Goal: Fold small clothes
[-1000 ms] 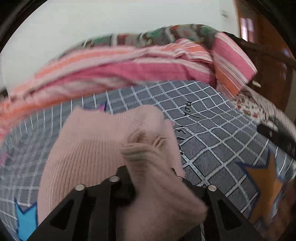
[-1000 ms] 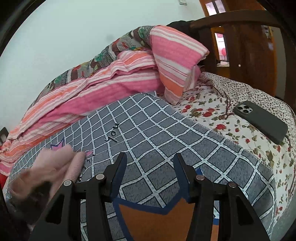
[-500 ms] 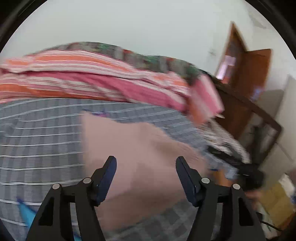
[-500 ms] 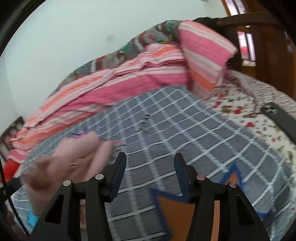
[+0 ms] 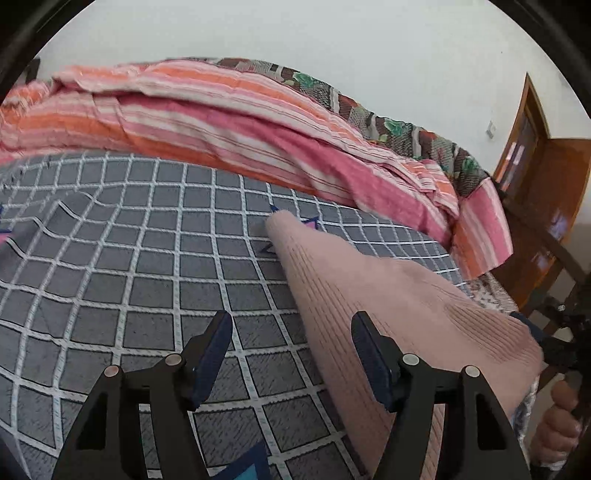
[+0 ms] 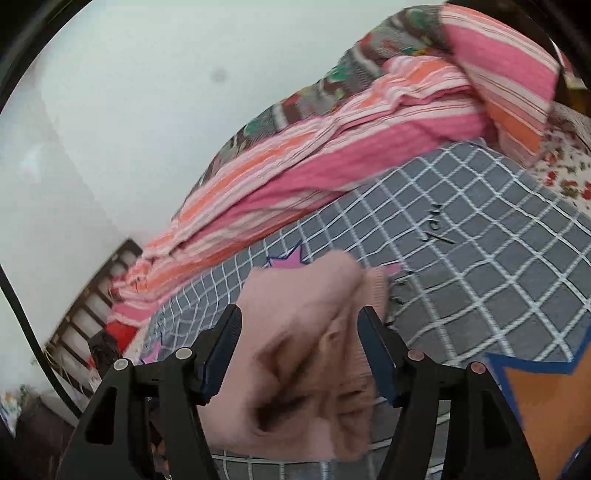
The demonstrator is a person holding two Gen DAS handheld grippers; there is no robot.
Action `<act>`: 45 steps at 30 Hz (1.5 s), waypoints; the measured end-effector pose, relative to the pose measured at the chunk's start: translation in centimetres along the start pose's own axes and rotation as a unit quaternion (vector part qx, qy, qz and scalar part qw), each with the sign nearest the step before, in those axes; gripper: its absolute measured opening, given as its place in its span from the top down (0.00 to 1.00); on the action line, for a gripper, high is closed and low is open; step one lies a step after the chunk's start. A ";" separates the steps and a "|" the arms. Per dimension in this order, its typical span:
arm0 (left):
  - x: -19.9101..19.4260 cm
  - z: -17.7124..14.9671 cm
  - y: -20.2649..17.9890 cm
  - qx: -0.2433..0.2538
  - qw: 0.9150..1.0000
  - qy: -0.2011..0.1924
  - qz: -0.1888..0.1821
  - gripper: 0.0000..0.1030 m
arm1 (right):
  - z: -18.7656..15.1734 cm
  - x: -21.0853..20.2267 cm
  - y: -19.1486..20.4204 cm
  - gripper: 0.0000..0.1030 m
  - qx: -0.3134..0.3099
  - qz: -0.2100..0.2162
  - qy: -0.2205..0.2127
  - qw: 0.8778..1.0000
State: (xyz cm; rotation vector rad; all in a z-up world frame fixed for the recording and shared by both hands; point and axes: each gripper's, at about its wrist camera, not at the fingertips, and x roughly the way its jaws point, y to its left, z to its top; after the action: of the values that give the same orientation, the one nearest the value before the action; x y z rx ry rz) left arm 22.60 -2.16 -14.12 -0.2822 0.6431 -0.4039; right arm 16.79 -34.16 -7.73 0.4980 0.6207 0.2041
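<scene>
Released a second ago by the now spread left tongs [image 5: 291, 354], the pink sweater [image 5: 388, 295] is framed between the spread right tongs [image 6: 300, 347], ready for the next fold.

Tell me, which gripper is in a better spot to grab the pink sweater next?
Probably the right gripper: the pink sweater bunches between its open fingers. The left gripper, also open, mostly has grid blanket between its fingers.

Under the fingers lies a grey checked bedsheet [image 5: 147, 258] with star prints. Beyond the fingertips – a pink-orange striped blanket [image 5: 229, 122], bunched along the white wall [image 5: 295, 33]. Far right – a wooden door [image 5: 532, 155].
</scene>
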 end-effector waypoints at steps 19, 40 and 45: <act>-1.5 0.6 0.3 0.031 0.999 -0.020 -0.018 0.35 | -6.2 0.9 -0.2 0.90 -0.047 -0.098 -0.018 0.994; -0.7 0.7 0.6 0.024 0.999 -0.006 -0.022 0.35 | -0.6 4.2 -2.0 0.87 -0.002 -0.043 -0.020 0.999; -0.6 0.6 0.7 0.022 0.999 0.001 -0.029 0.35 | -1.7 6.4 -3.6 0.82 0.003 -0.098 0.031 0.995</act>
State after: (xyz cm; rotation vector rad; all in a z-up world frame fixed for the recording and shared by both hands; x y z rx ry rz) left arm 22.71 -1.21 -13.59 -0.2579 0.6281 -0.4728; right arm 20.99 -34.54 -13.99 0.4340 0.7255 0.0319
